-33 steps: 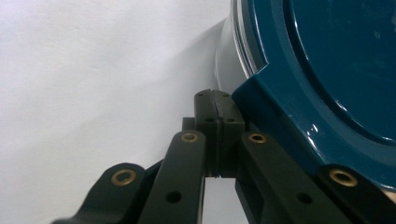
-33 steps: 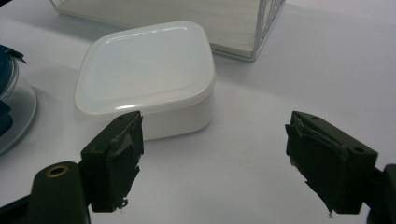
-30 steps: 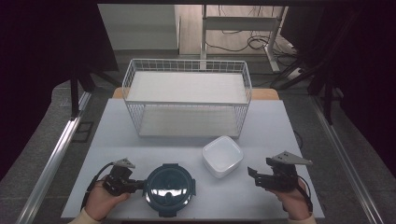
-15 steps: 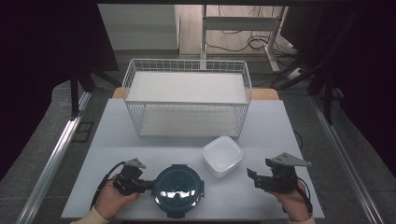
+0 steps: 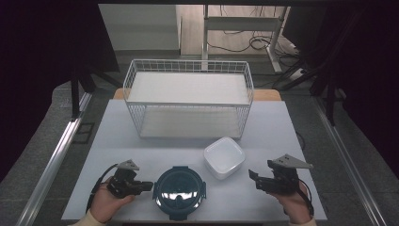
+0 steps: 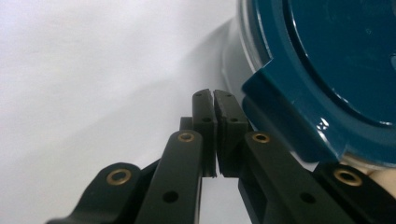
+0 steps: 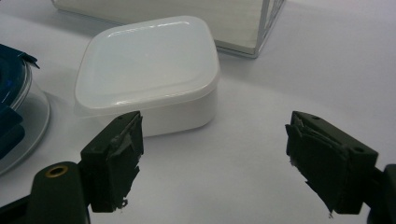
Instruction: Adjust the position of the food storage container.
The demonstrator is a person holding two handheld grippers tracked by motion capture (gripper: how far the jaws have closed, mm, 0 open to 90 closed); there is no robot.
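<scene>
A round clear container with a dark blue clip lid (image 5: pixel 179 192) sits at the table's front centre. My left gripper (image 5: pixel 149 185) lies level just left of it, tips by the lid's side clip. In the left gripper view the pads (image 6: pixel 204 109) meet with only a hairline slit, having just eased apart that much, and nothing is between them; the lid (image 6: pixel 336 60) is just to their right. A white square lidded box (image 5: pixel 224 157) stands right of the round container. My right gripper (image 5: pixel 252 178) stands open, empty, pointing at that box (image 7: pixel 149 70), short of it.
A white wire basket (image 5: pixel 188 61) with a white liner stands at the back centre of the white table (image 5: pixel 117 141); its near corner (image 7: pixel 261 28) shows behind the box. Bare tabletop lies between the basket and the containers. Dark floor and a metal rail flank the table.
My left gripper has shifted a little to the right, and the blue-lidded container sits slightly farther right than a second ago. The right gripper and white box have stayed put.
</scene>
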